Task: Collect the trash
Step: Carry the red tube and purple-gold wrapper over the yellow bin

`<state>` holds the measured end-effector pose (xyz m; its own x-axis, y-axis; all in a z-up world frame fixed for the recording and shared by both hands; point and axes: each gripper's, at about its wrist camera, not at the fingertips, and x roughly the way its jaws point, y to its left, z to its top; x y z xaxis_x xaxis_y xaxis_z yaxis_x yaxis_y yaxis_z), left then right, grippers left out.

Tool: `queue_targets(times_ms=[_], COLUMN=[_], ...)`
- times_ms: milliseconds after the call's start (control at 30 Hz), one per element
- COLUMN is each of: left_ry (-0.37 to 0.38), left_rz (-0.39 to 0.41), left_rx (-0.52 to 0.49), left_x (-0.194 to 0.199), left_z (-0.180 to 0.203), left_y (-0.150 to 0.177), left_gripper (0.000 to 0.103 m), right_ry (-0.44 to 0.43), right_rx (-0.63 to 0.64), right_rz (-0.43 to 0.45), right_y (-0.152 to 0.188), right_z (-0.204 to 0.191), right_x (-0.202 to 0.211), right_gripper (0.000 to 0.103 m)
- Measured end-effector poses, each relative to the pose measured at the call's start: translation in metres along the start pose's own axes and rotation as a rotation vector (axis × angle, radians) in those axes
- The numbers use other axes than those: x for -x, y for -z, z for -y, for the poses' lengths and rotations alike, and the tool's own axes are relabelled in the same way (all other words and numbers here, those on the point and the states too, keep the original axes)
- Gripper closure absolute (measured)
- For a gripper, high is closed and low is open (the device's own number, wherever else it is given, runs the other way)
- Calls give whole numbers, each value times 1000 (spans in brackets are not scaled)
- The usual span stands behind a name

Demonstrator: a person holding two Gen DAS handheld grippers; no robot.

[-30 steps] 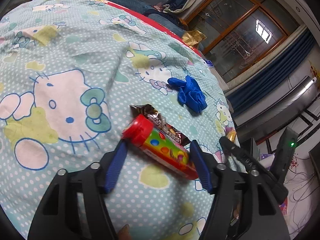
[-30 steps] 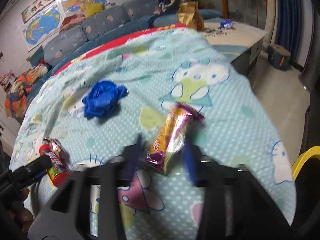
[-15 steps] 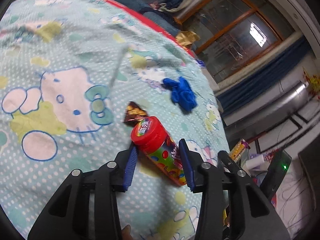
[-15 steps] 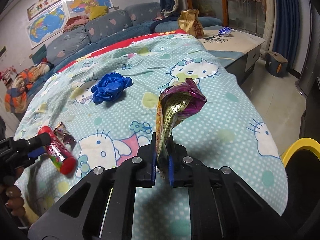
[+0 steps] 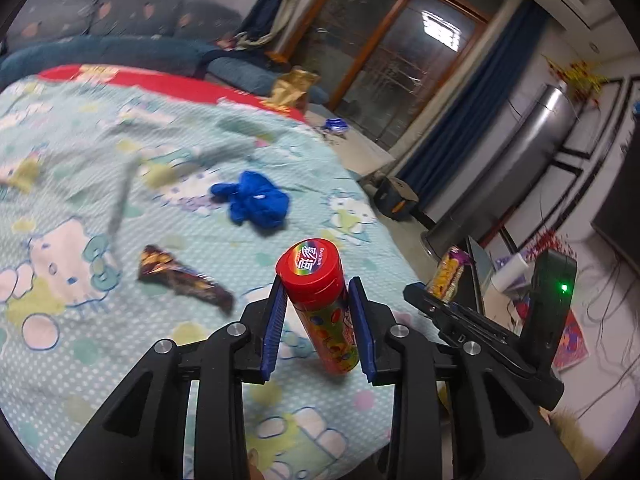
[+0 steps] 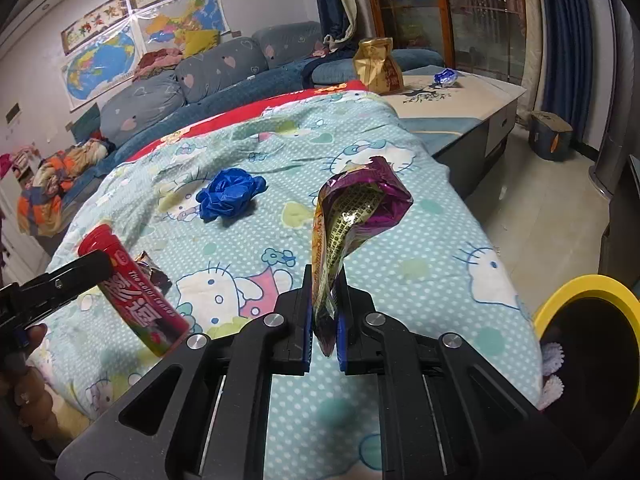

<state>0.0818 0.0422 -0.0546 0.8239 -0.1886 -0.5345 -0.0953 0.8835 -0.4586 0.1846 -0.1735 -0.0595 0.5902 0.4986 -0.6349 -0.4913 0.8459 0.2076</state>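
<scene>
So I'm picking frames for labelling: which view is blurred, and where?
Left wrist view: bedspread and brown wrapper smeared by motion, candy tube fairly sharp. Right wrist view: crisp overall, purple wrapper readable; fisheye bends both views' edges.

Red candy tube, purple-gold wrapper, blue glove, teal polka-dot cat-print blanket.

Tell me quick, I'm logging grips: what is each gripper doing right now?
Left gripper: jaws closing on the red-capped candy tube, lifted off the bedspread.
Right gripper: shut on the purple snack wrapper.
</scene>
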Motion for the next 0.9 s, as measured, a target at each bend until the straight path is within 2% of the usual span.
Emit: queue_targets(times_ms=[233, 900], left_ry=[31, 111], left_rz=[12, -2], left_rx=[-78, -195], left_x=[-1, -14], left_z=[31, 85], left_y=[-2, 2], left_gripper=[74, 75], right_ry=[18, 103], right_rx=[-19, -107], right_rz=[19, 63], right_y=[0, 9], right_z=[13, 62], right_x=[17, 53], right_gripper=[97, 97])
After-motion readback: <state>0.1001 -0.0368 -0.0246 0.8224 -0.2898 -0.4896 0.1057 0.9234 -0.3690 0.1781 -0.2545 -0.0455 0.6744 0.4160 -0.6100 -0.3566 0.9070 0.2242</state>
